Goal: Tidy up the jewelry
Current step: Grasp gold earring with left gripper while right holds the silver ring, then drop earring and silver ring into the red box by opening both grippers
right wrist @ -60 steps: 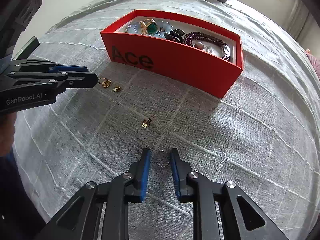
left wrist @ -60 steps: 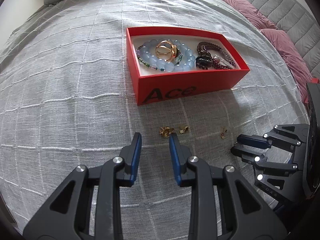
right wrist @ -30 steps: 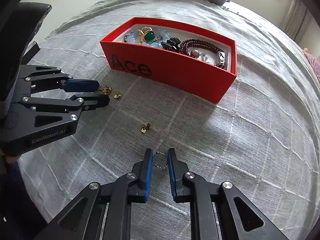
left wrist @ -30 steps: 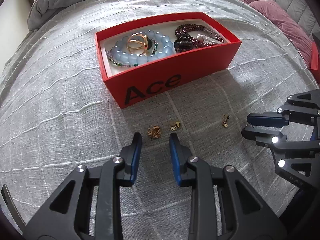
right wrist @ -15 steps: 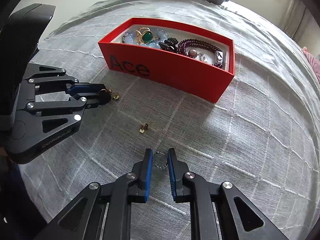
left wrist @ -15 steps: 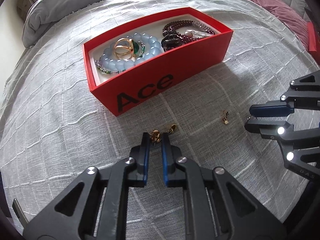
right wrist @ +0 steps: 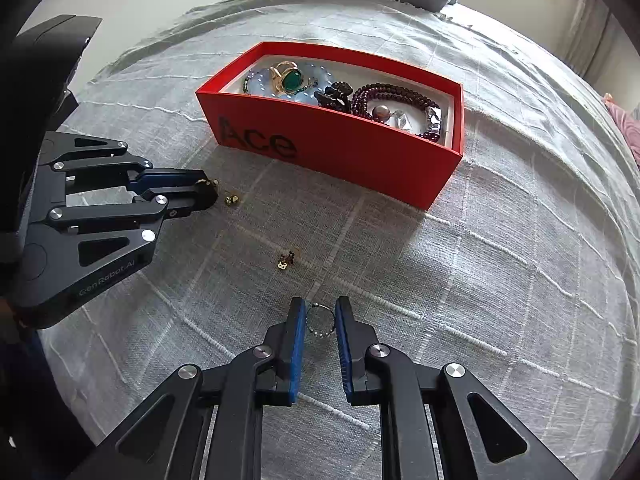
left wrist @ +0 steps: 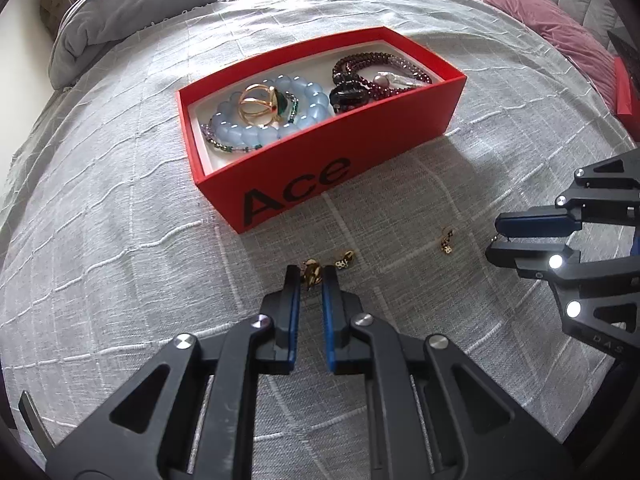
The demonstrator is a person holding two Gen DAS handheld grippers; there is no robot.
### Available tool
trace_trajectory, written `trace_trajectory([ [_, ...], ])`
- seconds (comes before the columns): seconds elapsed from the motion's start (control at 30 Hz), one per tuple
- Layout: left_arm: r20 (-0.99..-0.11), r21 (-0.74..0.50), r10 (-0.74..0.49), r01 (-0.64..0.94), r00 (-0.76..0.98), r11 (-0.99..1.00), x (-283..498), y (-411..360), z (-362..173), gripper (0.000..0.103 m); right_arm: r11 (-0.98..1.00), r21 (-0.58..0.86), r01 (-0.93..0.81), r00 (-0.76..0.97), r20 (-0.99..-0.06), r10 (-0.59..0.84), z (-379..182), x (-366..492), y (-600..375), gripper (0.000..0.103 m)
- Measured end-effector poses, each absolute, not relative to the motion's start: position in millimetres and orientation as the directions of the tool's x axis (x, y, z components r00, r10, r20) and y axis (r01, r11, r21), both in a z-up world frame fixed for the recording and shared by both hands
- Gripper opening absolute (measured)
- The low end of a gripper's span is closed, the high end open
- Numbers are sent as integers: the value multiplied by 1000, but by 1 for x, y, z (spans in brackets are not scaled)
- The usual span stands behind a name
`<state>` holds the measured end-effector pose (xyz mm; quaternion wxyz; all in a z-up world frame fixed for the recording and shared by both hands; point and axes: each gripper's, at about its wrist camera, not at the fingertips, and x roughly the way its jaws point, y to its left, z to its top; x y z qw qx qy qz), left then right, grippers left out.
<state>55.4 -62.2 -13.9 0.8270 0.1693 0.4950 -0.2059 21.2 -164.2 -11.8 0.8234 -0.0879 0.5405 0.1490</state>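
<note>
Narrowed since the earlier frame, the left hand-held gripper [left wrist: 311, 276] has just been closing and its blue pads now clamp a small gold earring [left wrist: 310, 273] on the grey bedspread [left wrist: 120, 240]. A second gold piece [left wrist: 344, 261] lies just beside its tips, a third [left wrist: 446, 242] further right. The right hand-held gripper [right wrist: 321, 316] stands clamped on a silver ring [right wrist: 320, 322] – both well short of the red Ace box [left wrist: 340, 160] – which holds bracelets.
</note>
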Motion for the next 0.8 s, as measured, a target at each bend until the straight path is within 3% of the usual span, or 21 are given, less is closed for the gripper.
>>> trace_trajectory([
  [0.8,-824,-72,-280,400,492,914,72,-29,18,12,941,60,-332,448,-868,214,11,16,-172,15],
])
